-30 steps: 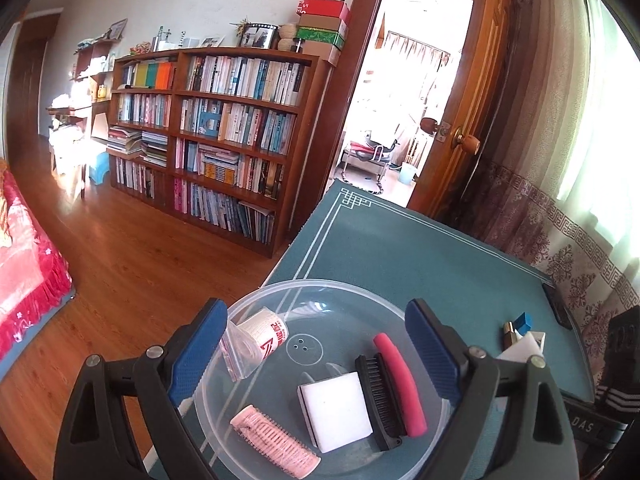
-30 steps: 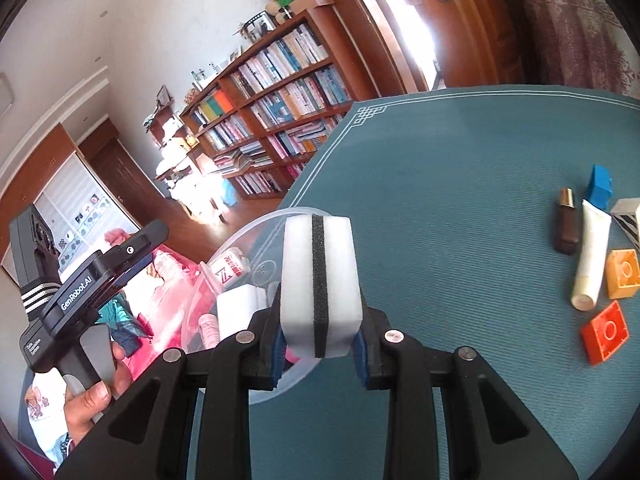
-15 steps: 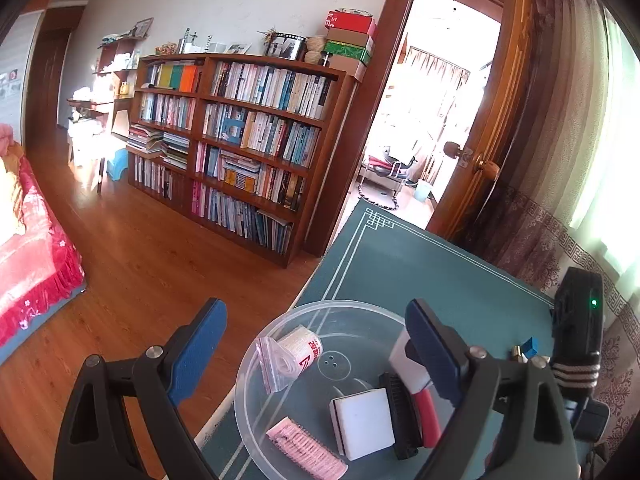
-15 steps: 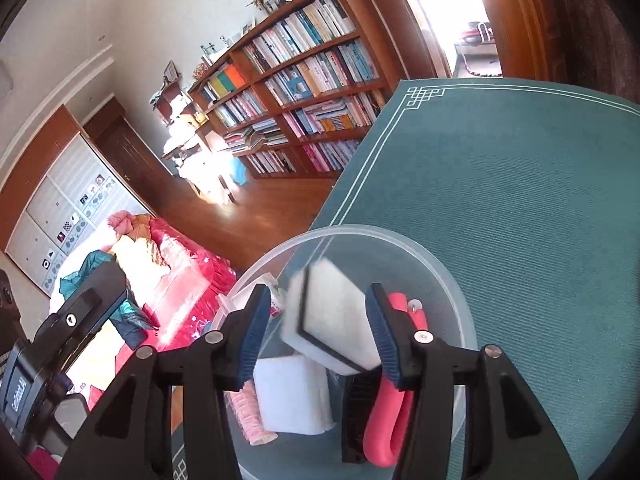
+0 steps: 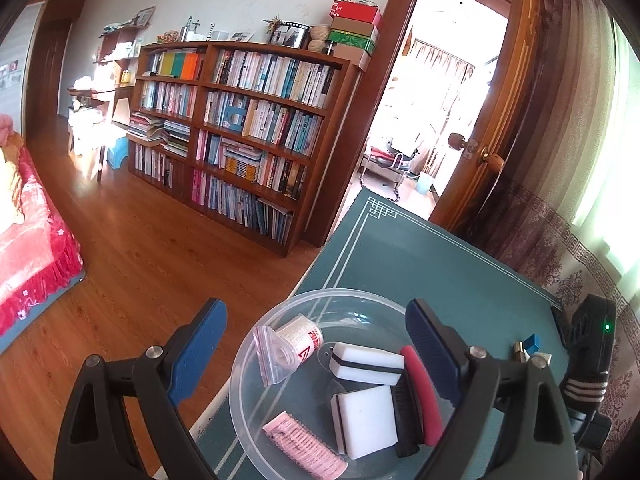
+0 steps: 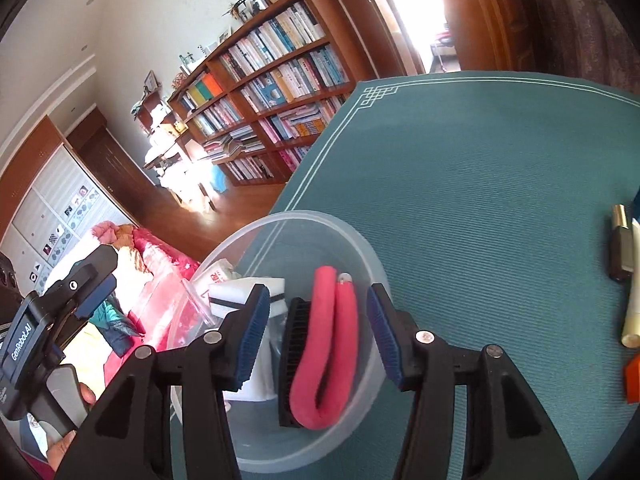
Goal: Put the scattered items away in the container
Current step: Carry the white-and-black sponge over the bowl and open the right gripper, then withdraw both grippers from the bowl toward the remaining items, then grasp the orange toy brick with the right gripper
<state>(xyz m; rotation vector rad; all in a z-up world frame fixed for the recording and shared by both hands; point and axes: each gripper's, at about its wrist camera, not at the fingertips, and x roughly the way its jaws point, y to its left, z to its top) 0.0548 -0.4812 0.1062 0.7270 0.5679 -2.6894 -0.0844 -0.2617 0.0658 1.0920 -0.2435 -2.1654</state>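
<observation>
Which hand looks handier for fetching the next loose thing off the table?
The right tool, probably. It is open and empty, and the leftover tube lies on its side of the bowl; the left tool hangs over the bowl's far edge.

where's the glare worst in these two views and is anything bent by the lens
Left wrist view: the doorway and the curtained window at right blow out to white; the bookcase shelves bow.
Right wrist view: the doorway is washed out, a sun patch burns the floor, and the teal table edge curves.
</observation>
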